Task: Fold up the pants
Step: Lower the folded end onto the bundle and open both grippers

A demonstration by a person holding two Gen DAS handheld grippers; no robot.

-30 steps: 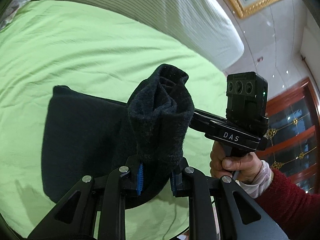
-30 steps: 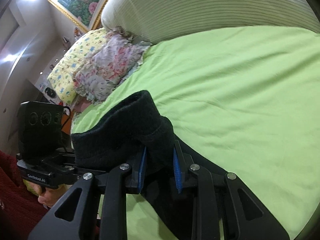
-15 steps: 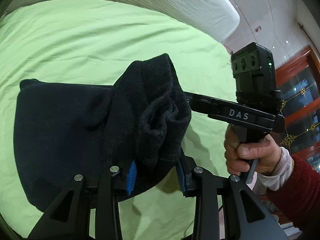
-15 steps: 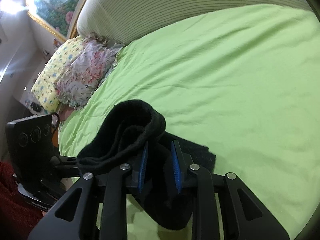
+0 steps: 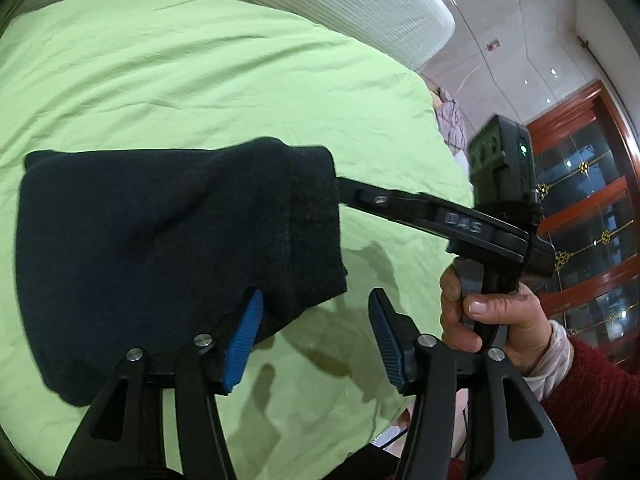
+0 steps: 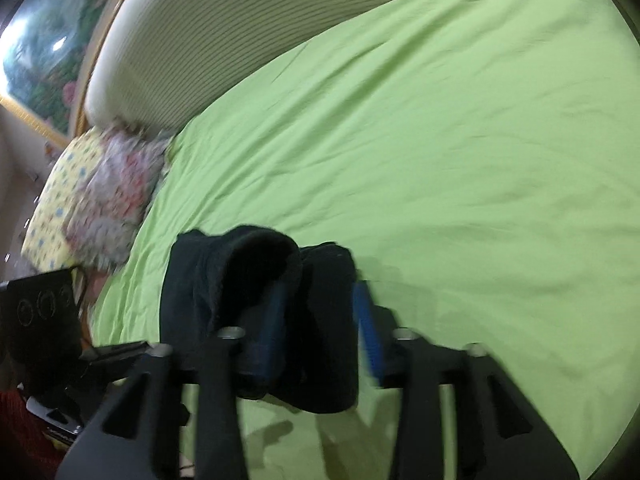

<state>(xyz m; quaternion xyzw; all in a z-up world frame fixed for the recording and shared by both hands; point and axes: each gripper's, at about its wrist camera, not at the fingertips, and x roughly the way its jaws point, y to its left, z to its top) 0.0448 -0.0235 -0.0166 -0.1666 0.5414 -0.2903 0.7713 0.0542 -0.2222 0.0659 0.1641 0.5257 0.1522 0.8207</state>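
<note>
The left gripper (image 5: 316,340) has sprung open, dropping the pants (image 5: 160,256) folded on the bed (image 5: 200,80); right fingers (image 6: 366,332) apart, cloth between.

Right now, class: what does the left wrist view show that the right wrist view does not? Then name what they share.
Only the left wrist view shows the person's right hand gripping the other tool's handle, the wooden glass-paned cabinet, and the left gripper with jaws open and nothing between them.

Only the right wrist view shows the floral pillows and the framed painting. The right gripper is blurred there, its jaws apart around dark cloth.

Both show the black pants on the green bedsheet and the striped headboard.
</note>
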